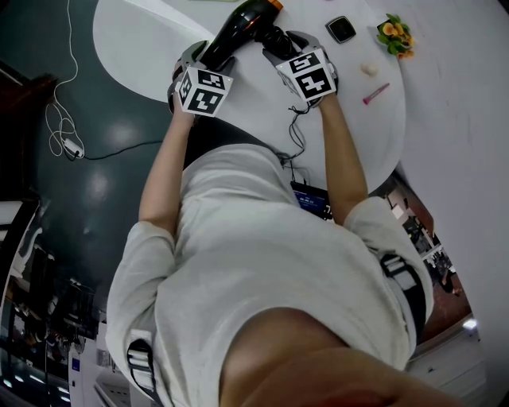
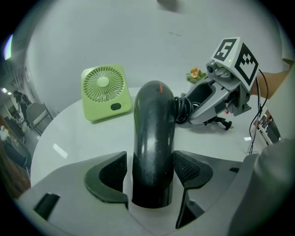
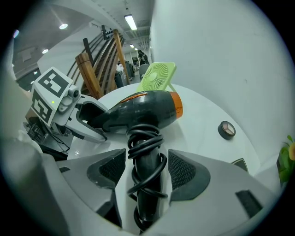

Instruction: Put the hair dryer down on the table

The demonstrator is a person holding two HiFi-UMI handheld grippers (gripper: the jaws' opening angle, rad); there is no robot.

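Note:
The hair dryer (image 1: 242,24) is black with an orange ring at its rear, and it sits low over the white round table (image 1: 143,40). Whether it touches the tabletop I cannot tell. My left gripper (image 1: 213,54) is shut on its barrel (image 2: 153,138), which fills the gap between the pads. My right gripper (image 1: 280,44) is shut on the handle (image 3: 146,179), where the black cord is wound in loops. In the left gripper view the right gripper (image 2: 216,99) shows ahead to the right, and in the right gripper view the left gripper (image 3: 69,110) shows at left.
A green desk fan (image 2: 103,91) stands on the table beyond the dryer. A black square object (image 1: 341,29), a small flower ornament (image 1: 395,33), a pale lump (image 1: 370,69) and a pink stick (image 1: 375,94) lie to the right. A small round dark item (image 3: 226,130) lies near them. A white cable (image 1: 67,119) lies on the floor.

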